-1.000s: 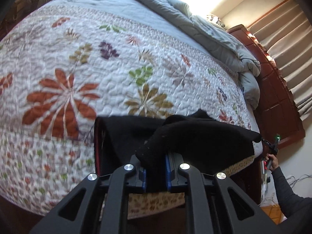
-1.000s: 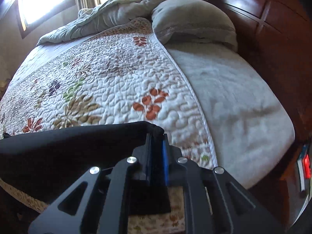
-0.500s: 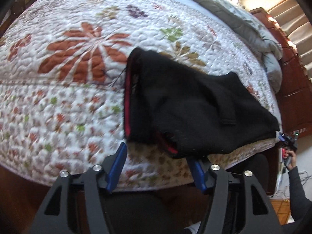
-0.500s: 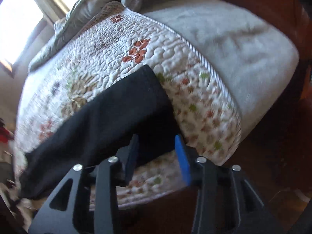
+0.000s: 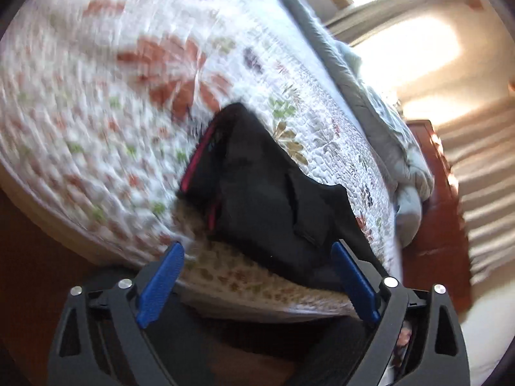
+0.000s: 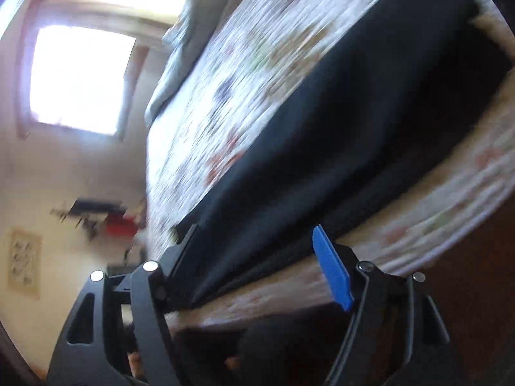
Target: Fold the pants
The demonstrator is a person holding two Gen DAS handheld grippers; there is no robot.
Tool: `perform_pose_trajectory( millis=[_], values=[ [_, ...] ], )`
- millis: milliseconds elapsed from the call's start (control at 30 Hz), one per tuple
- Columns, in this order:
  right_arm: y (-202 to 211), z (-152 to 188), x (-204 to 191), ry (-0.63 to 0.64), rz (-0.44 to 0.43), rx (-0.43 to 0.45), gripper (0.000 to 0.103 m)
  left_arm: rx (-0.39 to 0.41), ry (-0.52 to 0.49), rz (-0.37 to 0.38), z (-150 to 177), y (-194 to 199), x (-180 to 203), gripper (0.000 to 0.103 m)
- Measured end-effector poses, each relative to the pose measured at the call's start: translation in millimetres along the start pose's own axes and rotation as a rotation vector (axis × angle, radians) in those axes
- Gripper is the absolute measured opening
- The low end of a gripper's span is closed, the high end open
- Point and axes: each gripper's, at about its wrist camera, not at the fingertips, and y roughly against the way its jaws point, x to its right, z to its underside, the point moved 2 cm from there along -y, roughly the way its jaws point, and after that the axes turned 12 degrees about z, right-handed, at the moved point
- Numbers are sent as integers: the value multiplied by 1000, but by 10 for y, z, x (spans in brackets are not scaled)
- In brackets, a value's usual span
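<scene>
Jaws apart on both grippers; black pants [image 5: 267, 193] flat on quilt [image 5: 128, 96].

Matte black angular frames are forming both handheld tools. The left gripper [image 5: 257, 263] is showing two blue ribbed finger pads [image 5: 160, 285], with silver round screw heads sitting behind them. The right gripper [image 6: 254, 254] is showing one blue pad [image 6: 331, 273] on one finger, a dark edge on the other, and matching silver screws behind.
</scene>
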Motion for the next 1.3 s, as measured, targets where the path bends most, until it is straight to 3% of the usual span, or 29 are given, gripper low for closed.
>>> perform_pose_trajectory(
  millis=[67, 133, 167, 200, 333, 433, 533, 600, 767, 833, 867, 967, 1100, 1167, 1267, 1300],
  values=[
    [-196, 136, -263, 18, -36, -30, 73, -41, 49, -48, -6, -190, -135, 93],
    [-351, 215, -442, 40, -37, -56, 73, -23, 68, -40, -37, -280, -173, 84],
    [-427, 250, -515, 45, -25, -66, 73, -5, 71, -24, -59, -277, -153, 50],
    [-472, 267, -555, 45, -18, -75, 74, -8, 68, -1, -97, -288, -97, 23],
    [-548, 246, -530, -30, -17, -77, 74, 2, 10, 55, -245, -314, 166, 17],
    [-625, 252, -406, -104, -28, -98, 73, -2, -2, 52, -374, -421, 207, 14],
    [-650, 241, -382, -123, -30, -97, 65, 19, 5, 66, -472, -452, 176, 13],
    [-714, 244, -366, -143, -27, -103, 62, 18, -6, 72, -468, -441, 158, 13],
    [-848, 259, -217, -225, 77, -120, 61, 25, 15, 81, -331, -384, 0, 13],
    [-879, 271, -171, -254, 68, -119, 61, 30, 28, 96, -331, -384, -29, 13],
    [-902, 252, -165, -256, 66, -115, 58, 29, 23, 95, -342, -398, -15, 13],
    [-922, 147, -214, -243, 54, -91, 6, 27, -18, 110, -491, -432, 176, 12],
    [-621, 139, -439, -173, 16, 11, 3, 112, -169, 250, -737, -160, 663, 12],
    [-546, 247, -384, -176, 4, 30, 3, 119, -194, 281, -707, -81, 627, 12],
    [-861, 391, -133, -207, 42, -46, 4, 53, -71, 222, -584, -220, 29, 12],
    [-966, 426, -57, -225, 50, -71, 4, 19, -17, 159, -521, -308, -225, 12]
  ],
)
